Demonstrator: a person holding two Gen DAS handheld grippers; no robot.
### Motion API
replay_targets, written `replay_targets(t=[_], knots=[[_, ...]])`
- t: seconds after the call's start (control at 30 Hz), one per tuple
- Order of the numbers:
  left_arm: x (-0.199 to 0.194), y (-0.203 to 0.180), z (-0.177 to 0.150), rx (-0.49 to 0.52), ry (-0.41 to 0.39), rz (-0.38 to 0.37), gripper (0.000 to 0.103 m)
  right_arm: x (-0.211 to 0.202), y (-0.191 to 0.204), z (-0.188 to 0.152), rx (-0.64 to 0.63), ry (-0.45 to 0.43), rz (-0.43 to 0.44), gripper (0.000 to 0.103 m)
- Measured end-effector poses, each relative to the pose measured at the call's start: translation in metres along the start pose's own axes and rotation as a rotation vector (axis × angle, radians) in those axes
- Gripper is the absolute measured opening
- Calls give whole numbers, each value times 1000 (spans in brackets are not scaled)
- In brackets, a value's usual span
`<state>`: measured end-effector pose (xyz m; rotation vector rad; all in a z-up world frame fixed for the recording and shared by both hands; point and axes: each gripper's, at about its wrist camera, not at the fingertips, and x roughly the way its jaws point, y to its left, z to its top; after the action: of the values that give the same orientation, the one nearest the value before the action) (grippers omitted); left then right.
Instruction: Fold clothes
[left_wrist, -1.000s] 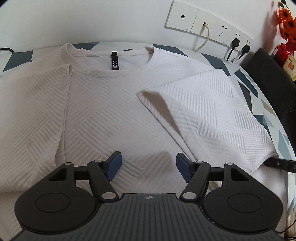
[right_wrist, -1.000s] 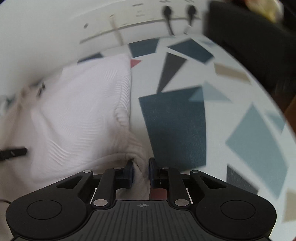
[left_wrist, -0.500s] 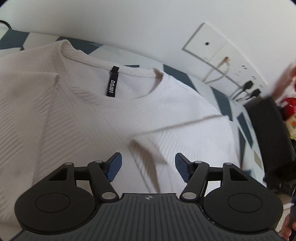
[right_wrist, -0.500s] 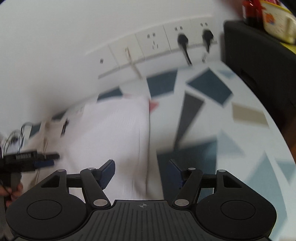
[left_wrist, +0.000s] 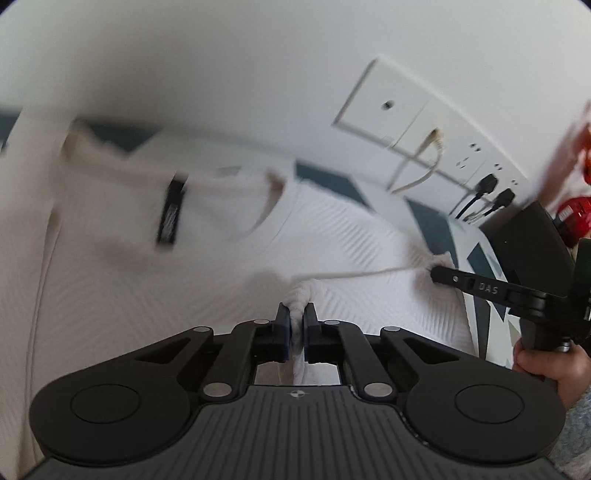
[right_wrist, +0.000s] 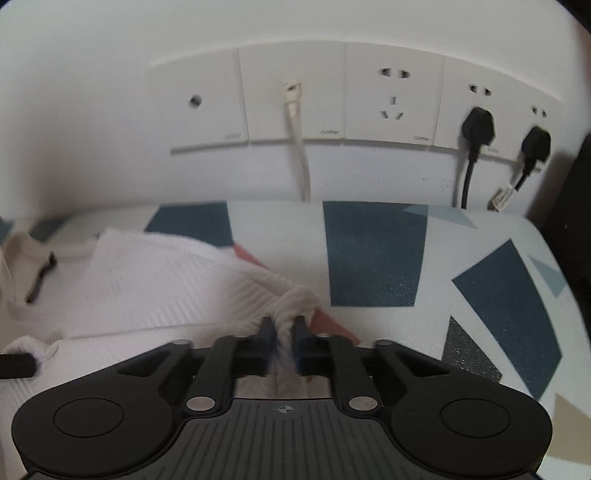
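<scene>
We note the white textured shirt (left_wrist: 229, 266) lying flat on the table (right_wrist: 376, 254), whose cover carries a pattern of dark blue, grey and pink shapes. The collar with its black neck label (left_wrist: 170, 214) points toward the wall, though that part is blurred in the left wrist view.

We see the left gripper (left_wrist: 295, 326) with its jaws just closed, pinching a raised pucker of the shirt's fabric between the blue pads. To its right, the right gripper (left_wrist: 439, 275) reaches in from the side with its tip at the bunched edge of the folded sleeve; a hand (left_wrist: 543, 369) in a grey cuff holds its handle.

In the right wrist view, we record the right gripper (right_wrist: 283, 332) likewise just closed, clamping a bunched ridge of white fabric at the shirt's edge, just beside the bare table cover. Behind, wall sockets (right_wrist: 393, 99) hold a white cable (right_wrist: 299, 147) and two black plugs (right_wrist: 478, 127).
</scene>
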<state>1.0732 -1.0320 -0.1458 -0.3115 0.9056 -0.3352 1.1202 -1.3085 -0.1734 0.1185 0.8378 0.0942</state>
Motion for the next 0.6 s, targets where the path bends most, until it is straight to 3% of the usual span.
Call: replay_targets(t=[0.13,0.23,0.3,0.37,0.43,0.5,0.6], knots=[[13,-7,25,36,-31,1,6,-7,-37,-1,228,-69,51,8],[34,-3,35,27,5,25,8,1,-45,-4,286,-69,52,8],[43,1,39,51,44,79,19,10,-45,-6,295,-61,38,8],[37,4,38,66,17,121,29,12,-44,-7,308,-70,34,9],[26,12,37,54,-6,150,46,10,-41,-6,294,-73,16,15],[13,22,34,39,-24,172,49,3,-38,-5,267,-86,-15,33],[-2,31,27,53,3,180,49,-20,-35,-4,219,-122,-14,38]])
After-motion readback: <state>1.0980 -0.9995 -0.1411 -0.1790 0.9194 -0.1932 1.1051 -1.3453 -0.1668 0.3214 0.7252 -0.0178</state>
